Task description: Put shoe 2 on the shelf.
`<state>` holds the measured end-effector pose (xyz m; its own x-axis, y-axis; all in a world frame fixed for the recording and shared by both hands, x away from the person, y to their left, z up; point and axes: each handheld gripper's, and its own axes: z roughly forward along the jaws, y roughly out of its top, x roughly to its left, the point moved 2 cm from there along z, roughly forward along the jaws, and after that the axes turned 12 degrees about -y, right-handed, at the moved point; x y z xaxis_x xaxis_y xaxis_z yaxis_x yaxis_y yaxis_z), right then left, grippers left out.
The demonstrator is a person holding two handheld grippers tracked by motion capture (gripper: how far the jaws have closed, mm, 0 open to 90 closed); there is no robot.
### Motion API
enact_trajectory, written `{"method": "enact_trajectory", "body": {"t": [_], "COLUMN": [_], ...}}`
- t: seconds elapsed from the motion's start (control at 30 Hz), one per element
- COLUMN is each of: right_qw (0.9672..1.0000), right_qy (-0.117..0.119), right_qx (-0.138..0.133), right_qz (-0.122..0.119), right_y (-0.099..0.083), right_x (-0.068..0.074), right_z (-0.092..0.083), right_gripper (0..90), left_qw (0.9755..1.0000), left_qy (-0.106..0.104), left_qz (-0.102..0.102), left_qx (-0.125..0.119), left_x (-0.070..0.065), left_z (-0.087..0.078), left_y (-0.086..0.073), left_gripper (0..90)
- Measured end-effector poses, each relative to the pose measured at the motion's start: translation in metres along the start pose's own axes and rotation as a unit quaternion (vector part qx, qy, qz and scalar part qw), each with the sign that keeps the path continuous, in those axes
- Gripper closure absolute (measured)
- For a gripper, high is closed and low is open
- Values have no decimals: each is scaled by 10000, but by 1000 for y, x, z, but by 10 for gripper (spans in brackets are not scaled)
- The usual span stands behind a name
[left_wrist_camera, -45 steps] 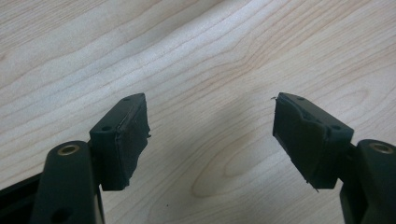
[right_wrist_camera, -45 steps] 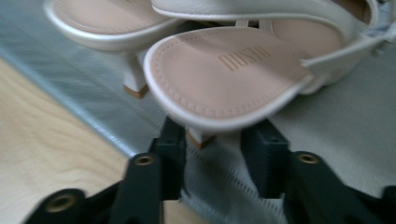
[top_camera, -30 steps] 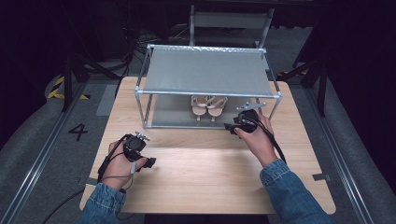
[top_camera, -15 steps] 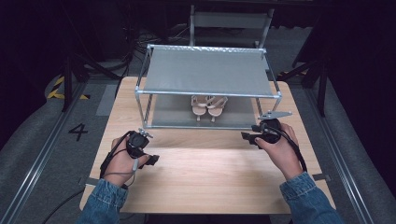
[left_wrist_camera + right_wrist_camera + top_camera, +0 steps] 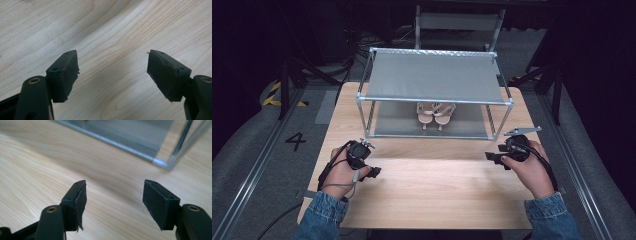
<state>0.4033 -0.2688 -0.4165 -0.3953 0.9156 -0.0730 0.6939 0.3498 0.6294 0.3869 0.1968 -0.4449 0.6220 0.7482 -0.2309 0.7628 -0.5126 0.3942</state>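
A pair of pale pink heeled sandals (image 5: 435, 113) stands side by side on the lower shelf of a metal-framed rack (image 5: 434, 77) at the back of the wooden table (image 5: 437, 195). My right gripper (image 5: 493, 156) is held over the table in front of the rack's right front corner, pointing left. Its jaws have just been opening and stand wide, with bare wood between them (image 5: 115, 182). My left gripper (image 5: 373, 172) rests at the front left, well short of the rack. It is open over bare wood (image 5: 111, 52).
The rack's grey top shelf hides the back of the lower shelf. In the right gripper view its right front post (image 5: 182, 138) and lower rail (image 5: 117, 141) lie just ahead. A chair (image 5: 459, 22) stands beyond the table. Dark floor with cables surrounds it.
My right hand has drawn back from the rack's front and moved right, toward the table's right edge, its jaws spreading. The left hand has stayed put.
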Motion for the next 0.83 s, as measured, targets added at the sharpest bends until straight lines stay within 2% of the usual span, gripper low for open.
{"method": "enact_trajectory", "body": {"t": [0.17,0.3,0.33,0.4,0.47,0.5,0.53,0.73,0.83], "right_qw": [9996,9994,9993,9988,9978,9978,9967,9954,9952], "right_qy": [-82,-151,-163,-146,-160,-160,-210,-279,-282], "right_qx": [271,238,285,468,645,645,779,901,921], "right_qz": [1,207,173,82,49,49,78,142,149], "right_y": [-10,-11,-12,-16,-21,-21,-25,-30,-32], "right_x": [-8,-10,-11,-14,-17,-17,-20,-27,-28], "right_z": [4,7,9,14,18,18,23,35,36], "right_gripper": [351,315,315,316,315,315,303,299,299], "left_qw": [10000,10000,9999,9999,9998,9998,9998,9996,9997], "left_qy": [-6,-5,-23,-3,-25,-25,-4,-31,-24], "left_qz": [-36,-81,-125,-126,-212,-212,-197,-283,-248], "left_qx": [25,50,51,60,50,50,81,23,-6], "left_x": [4,9,10,13,15,15,17,21,22], "left_z": [0,0,0,0,0,0,0,2,1], "left_y": [-1,-3,-3,-5,-6,-6,-6,-9,-9], "left_gripper": [256,243,241,238,238,237,236,224,219]}}
